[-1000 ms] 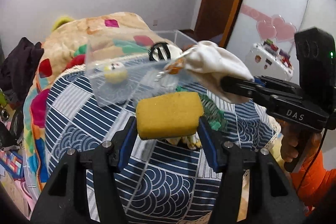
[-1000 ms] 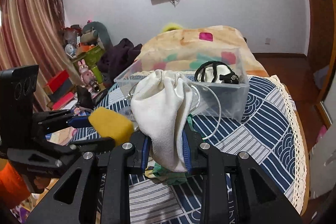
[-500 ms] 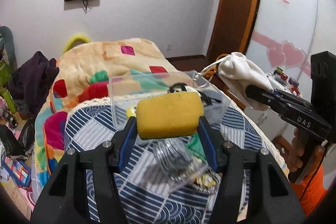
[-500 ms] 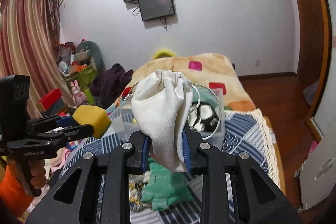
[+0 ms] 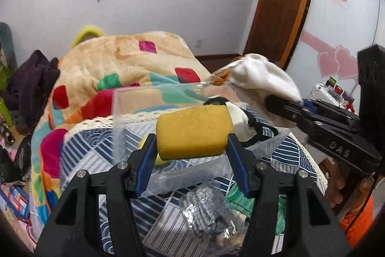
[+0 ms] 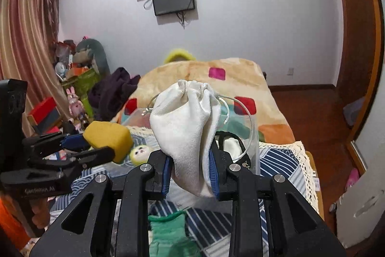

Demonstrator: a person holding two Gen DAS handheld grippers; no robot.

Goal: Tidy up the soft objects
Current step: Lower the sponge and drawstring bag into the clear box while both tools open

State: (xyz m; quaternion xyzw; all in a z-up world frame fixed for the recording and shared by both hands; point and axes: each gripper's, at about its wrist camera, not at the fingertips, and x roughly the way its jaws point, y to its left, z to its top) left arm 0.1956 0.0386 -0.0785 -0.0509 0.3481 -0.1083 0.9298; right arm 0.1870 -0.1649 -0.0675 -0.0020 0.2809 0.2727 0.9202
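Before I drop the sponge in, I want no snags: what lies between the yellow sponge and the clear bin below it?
Only air: in the left wrist view the yellow sponge hangs over the clear bin.

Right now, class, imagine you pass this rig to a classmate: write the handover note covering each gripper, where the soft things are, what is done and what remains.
Left gripper: shut on the yellow sponge, held in the air in front of the clear plastic bin.
Right gripper: shut on the white drawstring pouch, raised near the bin.
Done: a small yellow plush and a black-and-white item already lie in the bin.
Left: probably drop sponge and pouch in, then collect the green knit piece and the silver scrubber lying on the blue patterned cover.
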